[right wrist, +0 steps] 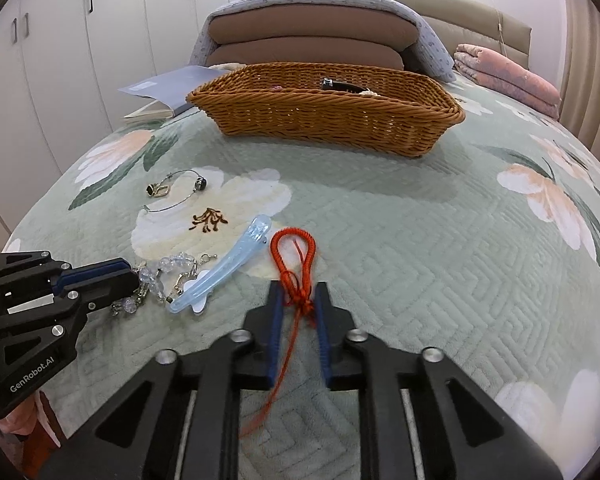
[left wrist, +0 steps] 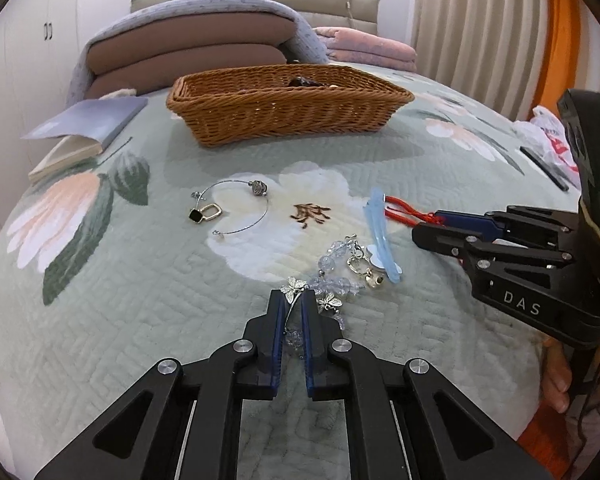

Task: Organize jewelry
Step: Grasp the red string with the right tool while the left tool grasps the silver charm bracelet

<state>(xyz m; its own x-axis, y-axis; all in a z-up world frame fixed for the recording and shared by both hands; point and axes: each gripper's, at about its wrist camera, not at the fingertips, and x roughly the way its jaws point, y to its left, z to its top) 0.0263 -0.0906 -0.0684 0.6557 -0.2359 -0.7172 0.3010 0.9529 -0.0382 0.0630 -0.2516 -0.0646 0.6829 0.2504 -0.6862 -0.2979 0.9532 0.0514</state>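
Note:
My left gripper (left wrist: 294, 298) is closed around a silver butterfly chain (left wrist: 296, 290) joined to a clear bead bracelet (left wrist: 334, 270) on the bed quilt. My right gripper (right wrist: 300, 294) straddles the knot of a red cord bracelet (right wrist: 296, 254), jaws narrow with the cord between them; it also shows in the left wrist view (left wrist: 432, 220). A light blue hair clip (right wrist: 220, 272) lies between the two. A wire bangle with a black charm (left wrist: 236, 210) lies further left. A wicker basket (left wrist: 284, 114) stands beyond, holding a few dark items.
An open book (left wrist: 80, 128) lies left of the basket. Stacked pillows (left wrist: 188, 56) and a pink folded blanket (right wrist: 508, 76) are at the headboard. A plastic bag (left wrist: 548, 132) lies at the right bed edge. Wardrobe doors (right wrist: 60, 60) stand on the left.

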